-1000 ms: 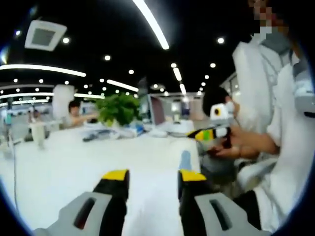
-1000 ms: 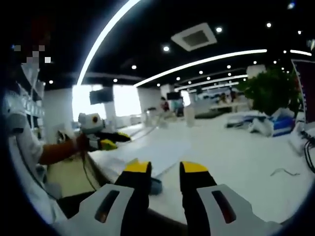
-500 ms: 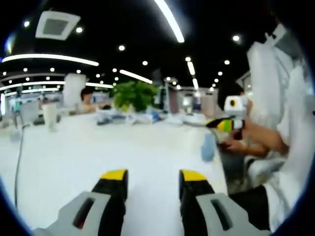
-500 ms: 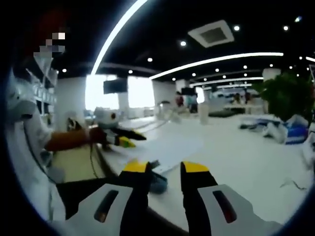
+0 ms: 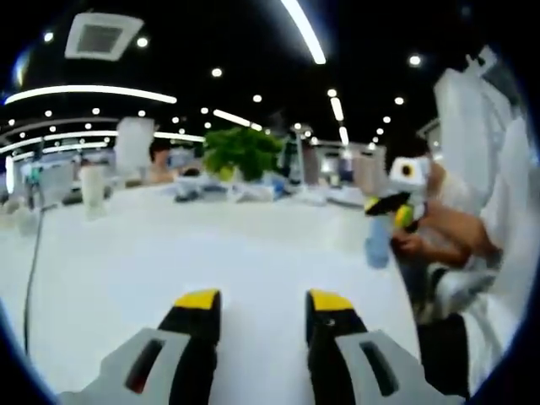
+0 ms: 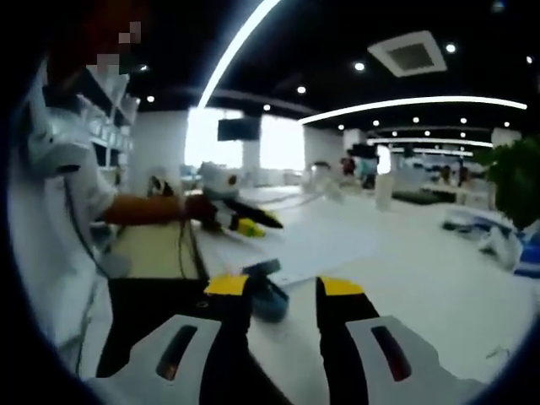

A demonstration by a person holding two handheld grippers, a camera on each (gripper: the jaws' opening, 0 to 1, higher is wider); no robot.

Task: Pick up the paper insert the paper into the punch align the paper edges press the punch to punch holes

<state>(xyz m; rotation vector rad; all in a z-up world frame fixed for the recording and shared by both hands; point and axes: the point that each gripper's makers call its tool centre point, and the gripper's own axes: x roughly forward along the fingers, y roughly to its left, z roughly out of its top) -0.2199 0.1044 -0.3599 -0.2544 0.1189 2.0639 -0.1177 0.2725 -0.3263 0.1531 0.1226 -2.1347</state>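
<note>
My left gripper (image 5: 263,301) is open and held low over the white table (image 5: 169,261), nothing between its jaws. A small blue punch (image 5: 377,244) stands near the table's right edge, below my right gripper (image 5: 393,207), which a hand holds there. In the right gripper view my right gripper (image 6: 283,287) is open, and the blue punch (image 6: 268,297) with its dark top sits just beyond the jaw tips at the table's edge. A white paper sheet (image 6: 316,246) lies flat behind the punch. My left gripper (image 6: 243,223) hovers over the sheet's left end.
A green plant (image 5: 243,152), a white cup (image 5: 91,187) and some clutter stand at the table's far side, where a person sits. A thin cable (image 5: 29,278) runs along the left. The holder's white sleeve (image 6: 59,219) fills the left of the right gripper view.
Both cameras have swung, so the scene sits further right in each view. The punch now lies closer to my right jaw tips. Nothing was gripped or released.
</note>
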